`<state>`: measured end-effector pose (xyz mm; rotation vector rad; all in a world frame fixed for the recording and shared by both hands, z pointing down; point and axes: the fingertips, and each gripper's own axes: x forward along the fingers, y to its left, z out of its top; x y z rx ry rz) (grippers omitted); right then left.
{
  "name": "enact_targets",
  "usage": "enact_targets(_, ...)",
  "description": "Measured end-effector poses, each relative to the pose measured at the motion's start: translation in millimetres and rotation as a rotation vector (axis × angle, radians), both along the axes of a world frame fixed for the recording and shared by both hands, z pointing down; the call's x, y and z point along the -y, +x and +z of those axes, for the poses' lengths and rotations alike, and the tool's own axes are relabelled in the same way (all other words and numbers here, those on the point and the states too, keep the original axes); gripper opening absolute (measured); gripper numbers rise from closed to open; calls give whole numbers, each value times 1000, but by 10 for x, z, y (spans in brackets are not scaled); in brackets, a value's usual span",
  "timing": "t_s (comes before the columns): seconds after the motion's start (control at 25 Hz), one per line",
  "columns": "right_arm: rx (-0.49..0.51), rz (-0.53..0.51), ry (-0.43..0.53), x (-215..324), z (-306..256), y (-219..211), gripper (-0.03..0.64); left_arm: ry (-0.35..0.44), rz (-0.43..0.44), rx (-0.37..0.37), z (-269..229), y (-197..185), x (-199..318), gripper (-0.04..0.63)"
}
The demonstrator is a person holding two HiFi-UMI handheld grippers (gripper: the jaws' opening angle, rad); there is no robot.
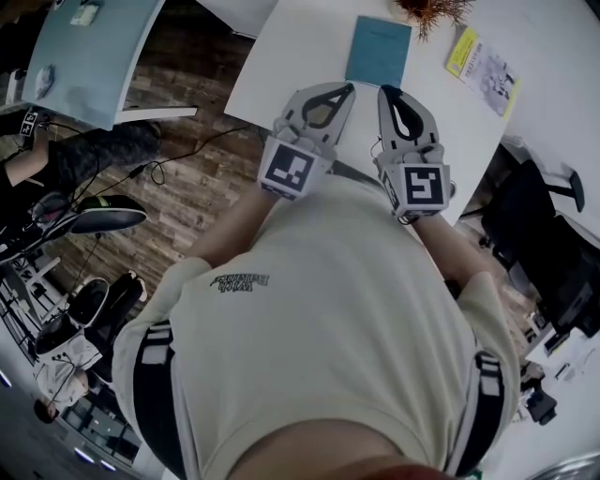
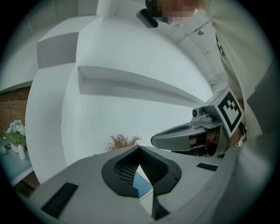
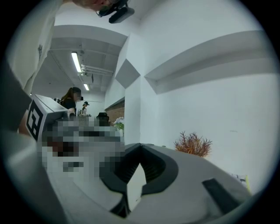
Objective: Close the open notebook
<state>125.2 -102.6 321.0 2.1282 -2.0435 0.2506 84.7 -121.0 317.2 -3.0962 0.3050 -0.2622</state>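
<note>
Both left gripper and right gripper show jaws closed, empty; plant near the shut notebook is cropped.

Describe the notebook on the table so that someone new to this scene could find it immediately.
Start at the white table in front of the person and go to its far side, where a dried reddish plant stands. Just left of that plant lies the notebook, flat and closed. It is the only plain teal rectangle there; the leaflet further right is yellow and printed.
</note>
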Motion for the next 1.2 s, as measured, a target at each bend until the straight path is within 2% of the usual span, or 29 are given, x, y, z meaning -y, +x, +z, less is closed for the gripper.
enact_targets(0.12, -26, -6, 46, -18, -86, -36, 3, -6, -1, -8, -8, -30, -27, 11)
enact_targets(0.4, -54, -22, 72, -68, -198, -41, 3, -6, -12, -36, -80, -84, -31, 11)
enact_targets(0.76, -20, -2, 109, -114, -336, 10, 3, -1, -41, -56, -189, -87, 3, 11)
enact_targets(1.2, 1, -10, 94, -110, -368, -23, 3, -14, -45, -59, -206, -79, 45, 11)
